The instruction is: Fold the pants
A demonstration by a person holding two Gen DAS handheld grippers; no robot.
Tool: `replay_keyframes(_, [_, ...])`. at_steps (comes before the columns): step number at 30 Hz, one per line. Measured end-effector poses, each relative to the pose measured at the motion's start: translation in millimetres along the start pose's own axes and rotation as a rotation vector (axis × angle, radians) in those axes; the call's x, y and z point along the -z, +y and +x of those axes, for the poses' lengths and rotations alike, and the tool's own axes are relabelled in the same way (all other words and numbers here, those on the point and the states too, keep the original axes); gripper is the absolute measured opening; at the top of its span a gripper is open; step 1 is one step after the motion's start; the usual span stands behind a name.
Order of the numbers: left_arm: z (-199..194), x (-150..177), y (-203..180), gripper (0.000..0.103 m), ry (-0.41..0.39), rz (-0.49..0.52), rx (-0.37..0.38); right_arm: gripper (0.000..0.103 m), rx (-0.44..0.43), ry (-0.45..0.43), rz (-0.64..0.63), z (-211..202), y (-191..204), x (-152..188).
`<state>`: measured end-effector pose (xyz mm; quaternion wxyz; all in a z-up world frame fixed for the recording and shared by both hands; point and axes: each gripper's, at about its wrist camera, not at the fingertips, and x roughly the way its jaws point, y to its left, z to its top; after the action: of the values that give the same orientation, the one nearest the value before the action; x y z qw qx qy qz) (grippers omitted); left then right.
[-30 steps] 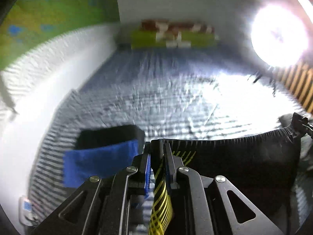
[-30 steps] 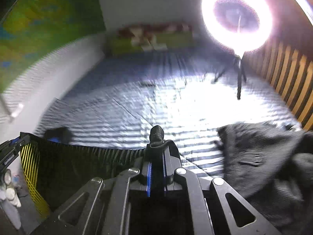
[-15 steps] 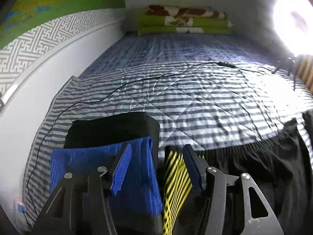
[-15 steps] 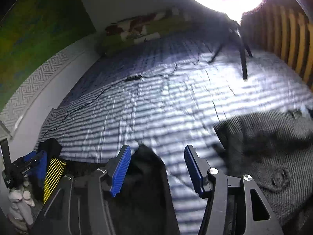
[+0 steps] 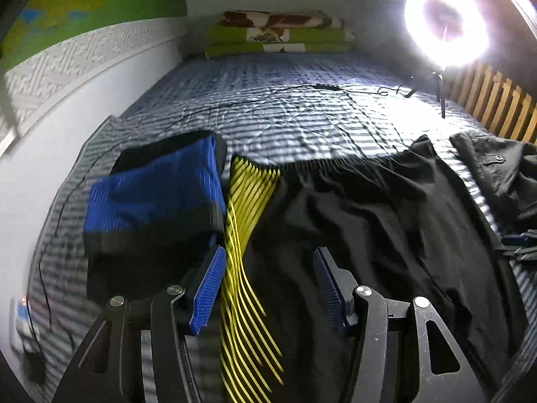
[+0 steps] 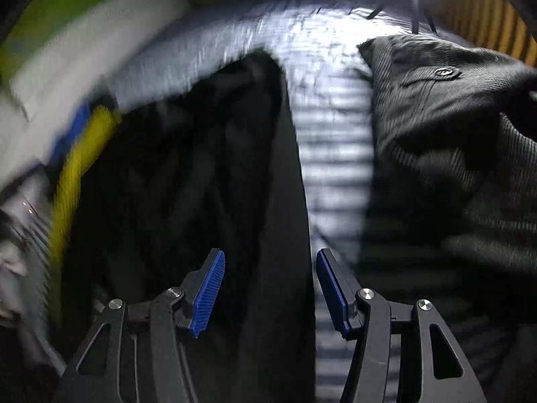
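Black pants [image 5: 362,221] with a yellow-striped side panel [image 5: 245,221] lie spread on the striped bedspread [image 5: 302,124], waistband toward the far end. My left gripper [image 5: 268,285] hangs open just above the striped side, nothing between its blue pads [image 5: 208,288]. In the right wrist view the same pants [image 6: 188,174] fill the lower left, their yellow stripe [image 6: 74,168] blurred at the left edge. My right gripper [image 6: 268,288] is open over the pants' right edge, holding nothing.
A folded blue and black garment [image 5: 154,198] lies left of the pants. A dark grey buttoned garment [image 6: 446,127] is heaped to the right. A ring light [image 5: 446,23] on a tripod, a cable [image 5: 235,104], folded blankets [image 5: 278,37], a wall at left and wooden slats [image 5: 496,107] border the bed.
Both grippers were shut on the pants' waistband one second ago, holding it stretched. They have opened and let go; the pants now lie on the bed and both grippers have drawn back.
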<state>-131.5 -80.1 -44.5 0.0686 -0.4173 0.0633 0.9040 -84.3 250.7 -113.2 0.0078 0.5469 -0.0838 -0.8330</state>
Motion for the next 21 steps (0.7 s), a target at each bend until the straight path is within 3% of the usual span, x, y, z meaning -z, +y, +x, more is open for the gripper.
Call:
replay_keyframes(2, [-11, 17, -7, 0.058, 0.015, -0.015, 0.017, 0.052, 0.050, 0.039, -0.023, 12, 4, 7])
replay_keyframes(3, [-16, 26, -9, 0.058, 0.019, -0.028, 0.022, 0.047, 0.052, 0.052, -0.013, 15, 3, 10])
replay_keyframes(4, [-24, 35, -9, 0.058, 0.020, -0.046, 0.027, 0.026, 0.059, 0.035, -0.009, 11, 1, 10])
replay_keyframes(5, [-29, 43, -9, 0.058, 0.018, -0.062, 0.032, 0.012, 0.055, 0.046, -0.008, 9, -1, 10])
replay_keyframes(6, [-35, 51, -7, 0.058, 0.021, -0.092, 0.036, 0.003, 0.041, 0.061, 0.001, 6, -6, 10])
replay_keyframes(7, [-39, 58, -6, 0.058, 0.025, -0.109, 0.037, 0.002, 0.037, 0.063, 0.024, -2, -14, 11])
replay_keyframes(10, [-49, 76, -3, 0.058, 0.030, -0.131, 0.037, 0.002, 0.123, 0.065, 0.023, -24, -35, 23])
replay_keyframes(12, [-49, 78, -2, 0.058, 0.028, -0.137, 0.033, 0.005, 0.110, 0.048, -0.034, -41, -39, 26])
replay_keyframes(14, [-46, 78, -1, 0.058, 0.029, -0.151, 0.050, 0.020, 0.058, 0.034, -0.017, -54, -42, 20])
replay_keyframes(16, [-43, 76, -3, 0.058, 0.031, -0.146, 0.055, 0.034, 0.049, -0.066, 0.020, -69, -42, 0])
replay_keyframes(21, [-24, 71, -7, 0.058, 0.049, -0.119, 0.032, 0.047, -0.064, -0.170, 0.066, -50, -30, -89])
